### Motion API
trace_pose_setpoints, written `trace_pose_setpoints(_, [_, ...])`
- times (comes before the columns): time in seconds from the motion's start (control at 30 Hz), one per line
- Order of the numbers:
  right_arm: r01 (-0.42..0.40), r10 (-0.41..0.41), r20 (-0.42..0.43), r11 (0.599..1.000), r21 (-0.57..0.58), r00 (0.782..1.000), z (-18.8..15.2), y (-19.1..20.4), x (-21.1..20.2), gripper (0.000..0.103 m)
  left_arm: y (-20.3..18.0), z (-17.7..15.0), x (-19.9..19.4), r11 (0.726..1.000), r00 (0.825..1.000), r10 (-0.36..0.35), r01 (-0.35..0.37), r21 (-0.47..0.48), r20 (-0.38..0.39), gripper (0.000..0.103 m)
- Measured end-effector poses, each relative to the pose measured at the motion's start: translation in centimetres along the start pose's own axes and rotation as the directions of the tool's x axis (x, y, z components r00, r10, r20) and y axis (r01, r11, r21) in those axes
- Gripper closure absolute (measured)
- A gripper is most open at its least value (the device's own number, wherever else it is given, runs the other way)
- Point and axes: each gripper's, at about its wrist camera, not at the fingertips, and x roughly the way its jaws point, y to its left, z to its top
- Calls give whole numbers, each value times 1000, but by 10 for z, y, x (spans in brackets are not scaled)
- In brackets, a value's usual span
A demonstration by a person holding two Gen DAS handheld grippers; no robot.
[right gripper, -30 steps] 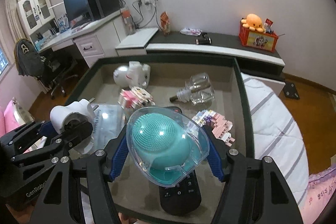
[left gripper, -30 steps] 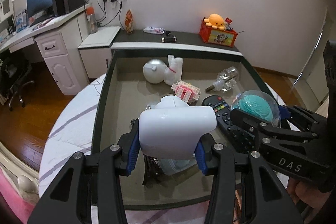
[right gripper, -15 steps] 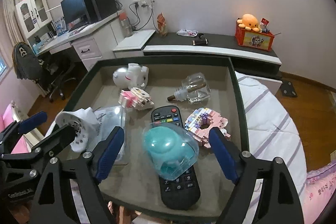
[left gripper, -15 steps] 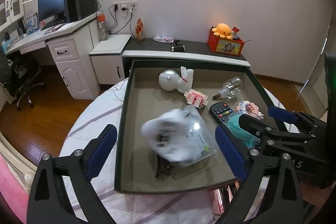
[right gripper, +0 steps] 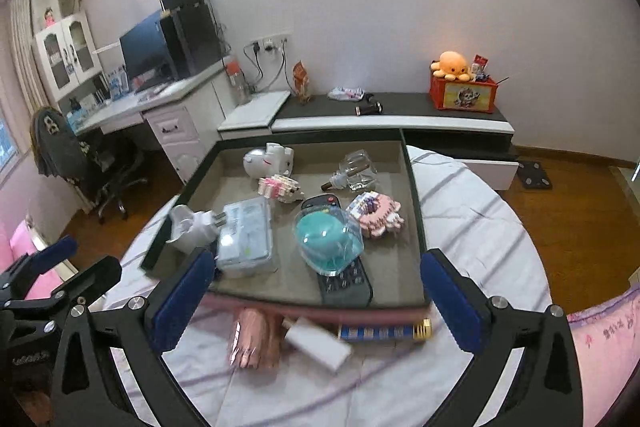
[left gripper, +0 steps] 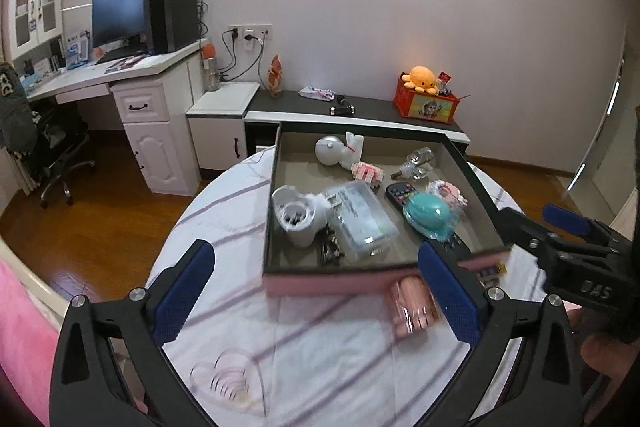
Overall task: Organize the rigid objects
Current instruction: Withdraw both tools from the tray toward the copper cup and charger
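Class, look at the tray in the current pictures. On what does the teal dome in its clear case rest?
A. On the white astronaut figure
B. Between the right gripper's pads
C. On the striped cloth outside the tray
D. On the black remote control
D: the teal dome lies on top of the black remote control inside the tray, and the right gripper stands open, clear of it.
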Motion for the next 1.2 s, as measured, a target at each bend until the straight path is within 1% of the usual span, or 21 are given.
trace_pose_setpoints(0.27, [28,-29,90,1000,9,996,-37,7,-73,0,1,-32,-48,1000,1000,5,-4,-23,18,0])
trace_pose_setpoints(0.43, [31,-33,108,999,20,994,-61,8,-105,0,-5,-53,-71,1000,1000,0,1,-29,20,0])
trace_pose_setpoints(0.63, [34,-38,108,999,33,993,-92,4,-135,0,-9,-79,-93,999,1000,-12,13,-37,6,0])
trace_pose_setpoints(0.83, [41,-45,100,999,35,994,-109,4,-147,0,-16,-91,-105,999,1000,-14,14,-33,-1,0])
trace_pose_setpoints(1.0, [37,-41,115,999,33,993,-110,4,-153,0,-20,-94,-114,1000,1000,-12,12,-28,9,0])
trace_pose_setpoints(1.2, [26,-29,109,999,27,994,-111,8,-151,0,-22,-95,-116,1000,1000,-11,11,-23,13,0])
